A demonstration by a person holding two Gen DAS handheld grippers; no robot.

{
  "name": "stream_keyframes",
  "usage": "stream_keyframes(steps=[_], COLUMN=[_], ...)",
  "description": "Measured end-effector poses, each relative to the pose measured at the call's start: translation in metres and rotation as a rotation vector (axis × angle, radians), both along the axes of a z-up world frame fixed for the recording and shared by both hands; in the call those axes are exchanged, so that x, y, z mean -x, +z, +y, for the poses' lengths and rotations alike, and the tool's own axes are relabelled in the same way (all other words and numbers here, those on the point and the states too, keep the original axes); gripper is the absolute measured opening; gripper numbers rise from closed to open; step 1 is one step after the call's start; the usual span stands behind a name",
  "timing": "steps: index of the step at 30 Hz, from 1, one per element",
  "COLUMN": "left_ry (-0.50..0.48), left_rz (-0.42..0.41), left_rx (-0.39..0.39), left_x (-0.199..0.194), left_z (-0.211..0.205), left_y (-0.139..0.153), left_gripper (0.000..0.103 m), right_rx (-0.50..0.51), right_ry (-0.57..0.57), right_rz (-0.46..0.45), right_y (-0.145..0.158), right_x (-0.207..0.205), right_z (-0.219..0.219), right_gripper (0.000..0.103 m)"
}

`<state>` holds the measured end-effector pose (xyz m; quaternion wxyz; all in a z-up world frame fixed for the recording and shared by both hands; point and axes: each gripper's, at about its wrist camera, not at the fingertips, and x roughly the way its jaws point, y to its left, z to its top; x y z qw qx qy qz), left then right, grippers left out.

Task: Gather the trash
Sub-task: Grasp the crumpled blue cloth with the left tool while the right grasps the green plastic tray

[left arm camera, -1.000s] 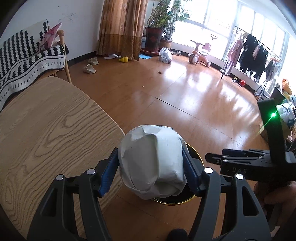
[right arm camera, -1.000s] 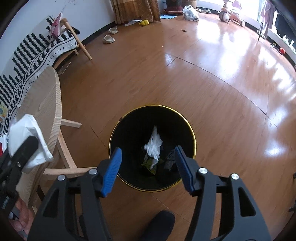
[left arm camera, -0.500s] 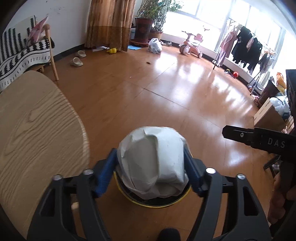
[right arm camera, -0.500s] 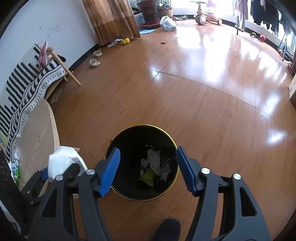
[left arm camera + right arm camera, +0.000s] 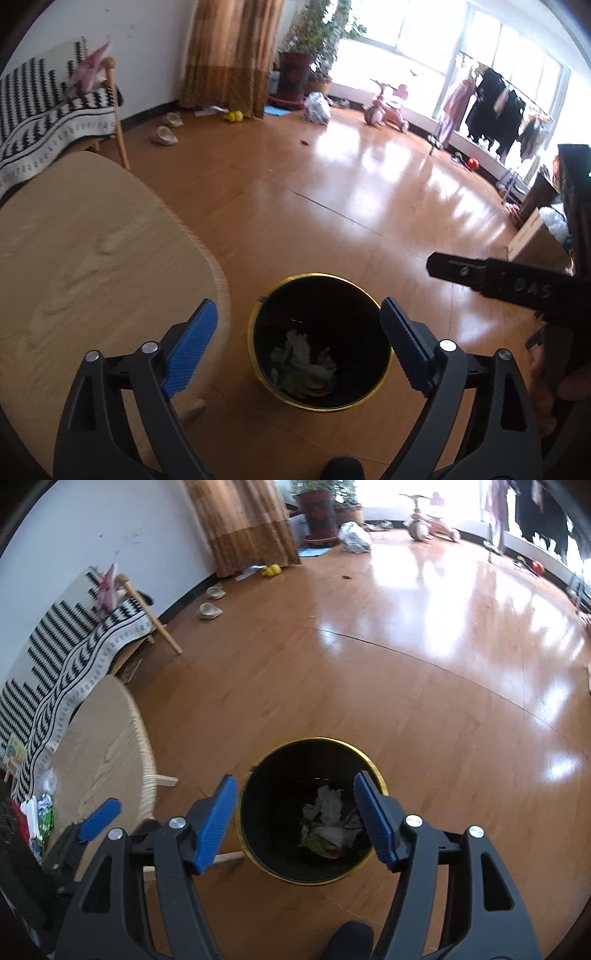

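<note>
A black trash bin with a gold rim [image 5: 255,332] stands on the wood floor beside the table; it also shows in the right wrist view [image 5: 380,779]. Crumpled white paper and other trash [image 5: 303,362] lie in its bottom, seen also in the right wrist view [image 5: 328,823]. My left gripper [image 5: 297,321] is open and empty above the bin. My right gripper [image 5: 295,794] is open and empty above the bin too. The right gripper's body [image 5: 509,284] shows at the right of the left wrist view. A left fingertip [image 5: 99,818] shows at lower left of the right wrist view.
A light wooden table [image 5: 92,258] is at the left, with small wrappers near its edge [image 5: 40,812]. A bench with a black-and-white blanket [image 5: 74,653] stands by the wall. Slippers [image 5: 164,134], a tricycle [image 5: 384,107] and a clothes rack [image 5: 495,107] are far off.
My left gripper opened and let go of the white paper ball, which now lies in the bin. Both grippers rose a little above the bin.
</note>
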<state>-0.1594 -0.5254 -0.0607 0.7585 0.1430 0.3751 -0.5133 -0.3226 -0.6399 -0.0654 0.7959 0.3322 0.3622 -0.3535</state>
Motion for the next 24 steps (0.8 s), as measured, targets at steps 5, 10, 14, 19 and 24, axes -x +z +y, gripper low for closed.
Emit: stream_keyframes(steps=[5, 10, 14, 19, 24], left_ry=[0.091, 0.224, 0.370, 0.590, 0.699], left_rz=[-0.033, -0.097, -0.133, -0.145, -0.233], left_rx=[0.026, 0.026, 0.010, -0.017, -0.129], left_x=[-0.036, -0.087, -0.133, -0.195, -0.241], left_z=[0.058, 0.139, 0.218, 0.330, 0.415], left_y=[0.029, 0.054, 0.065, 0.063, 0.042], left_gripper=[0.091, 0.091, 0.091, 0.091, 0.091], right_rx=[0.040, 0.052, 0.048, 0.050, 0.042], right_ry=[0.108, 0.266, 0.421, 0.591, 0.730], right_rz=[-0.005, -0.035, -0.066, -0.085, -0.078], right_y=[0.015, 0.028, 0.037, 0.038, 0.027], right_x=[-0.051, -0.123, -0.191, -0.260, -0.317], right_z=[0.038, 0.094, 0.157, 0.234, 0.300], right_gripper=[0.068, 0.068, 0.068, 0.068, 0.068])
